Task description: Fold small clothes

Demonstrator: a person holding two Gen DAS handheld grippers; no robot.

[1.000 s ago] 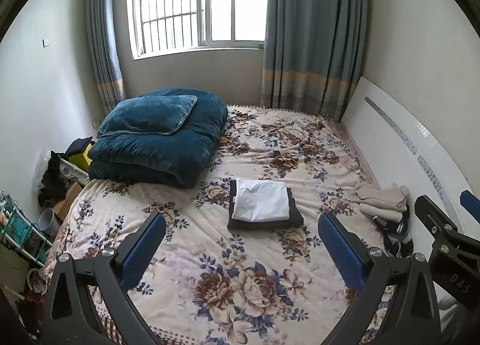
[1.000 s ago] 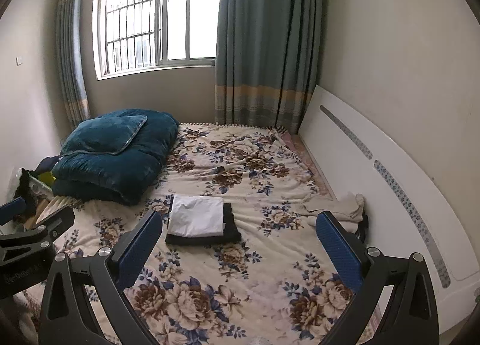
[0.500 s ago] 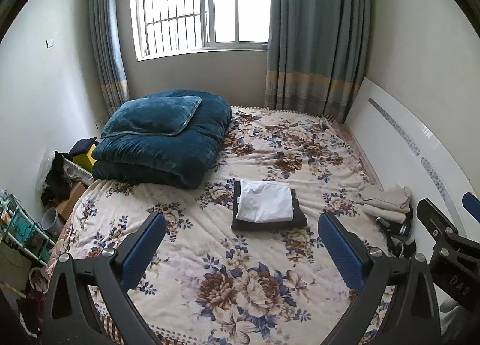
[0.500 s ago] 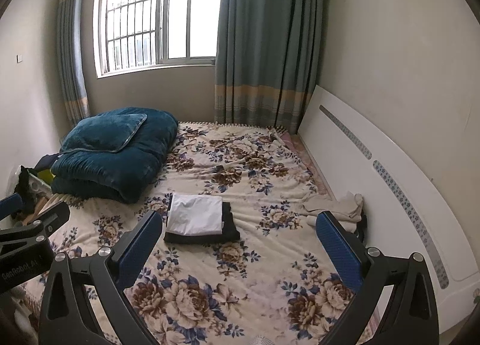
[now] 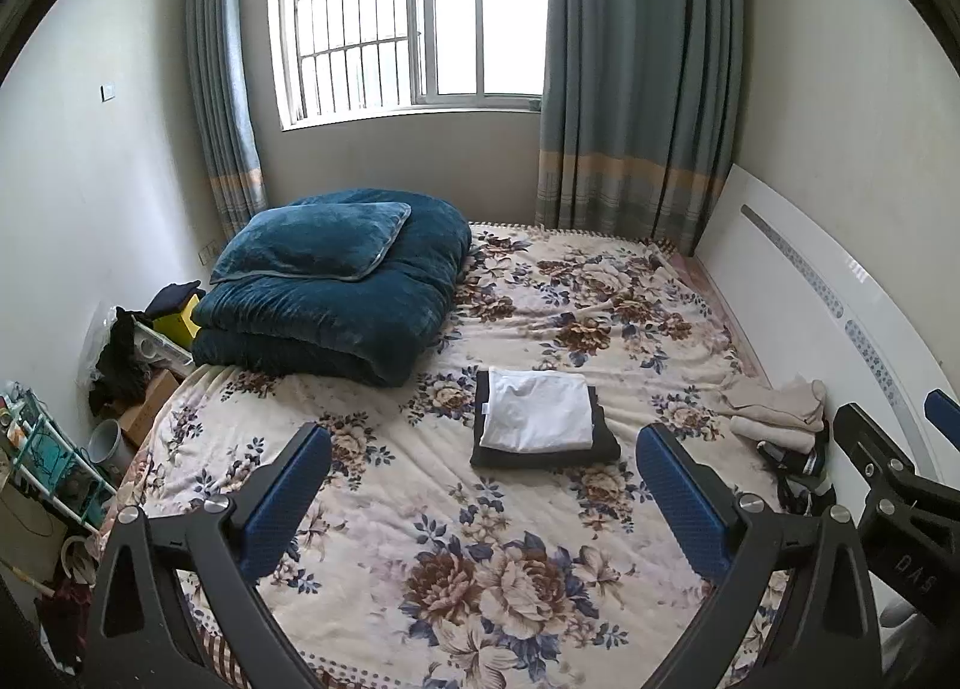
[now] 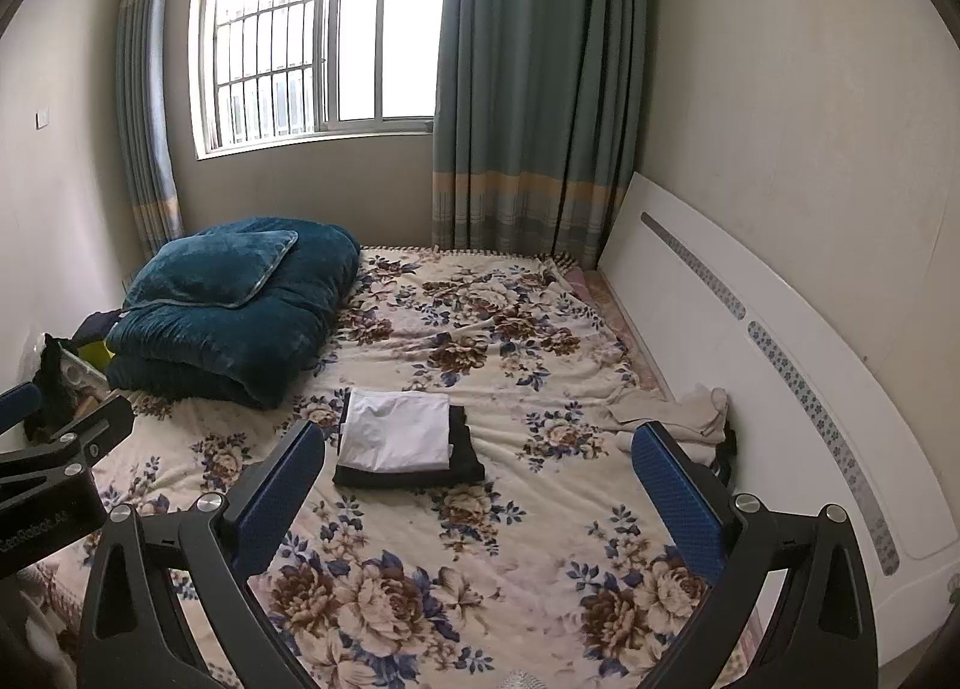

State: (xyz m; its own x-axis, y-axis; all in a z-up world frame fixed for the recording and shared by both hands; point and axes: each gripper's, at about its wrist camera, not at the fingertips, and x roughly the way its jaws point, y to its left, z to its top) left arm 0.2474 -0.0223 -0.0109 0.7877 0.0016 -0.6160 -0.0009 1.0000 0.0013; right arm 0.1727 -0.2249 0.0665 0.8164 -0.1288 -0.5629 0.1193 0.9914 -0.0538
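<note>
Showing floor clutter (image 5: 120,365), left view only

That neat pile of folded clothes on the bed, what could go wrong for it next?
Both claws, left claw and right claw, are open and empty. Reaching for the beige clothes by the headboard, one might brush the white folded garment off the dark one beneath it. The soft floral bedspread could bunch under a fold.

Folded shirt (image 5: 538,412) atop folded trousers (image 5: 603,440) mid-bed (image 5: 420,539) (quilt (image 5: 336,317) behind-left, clothes pile (image 5: 774,404) right).
</note>
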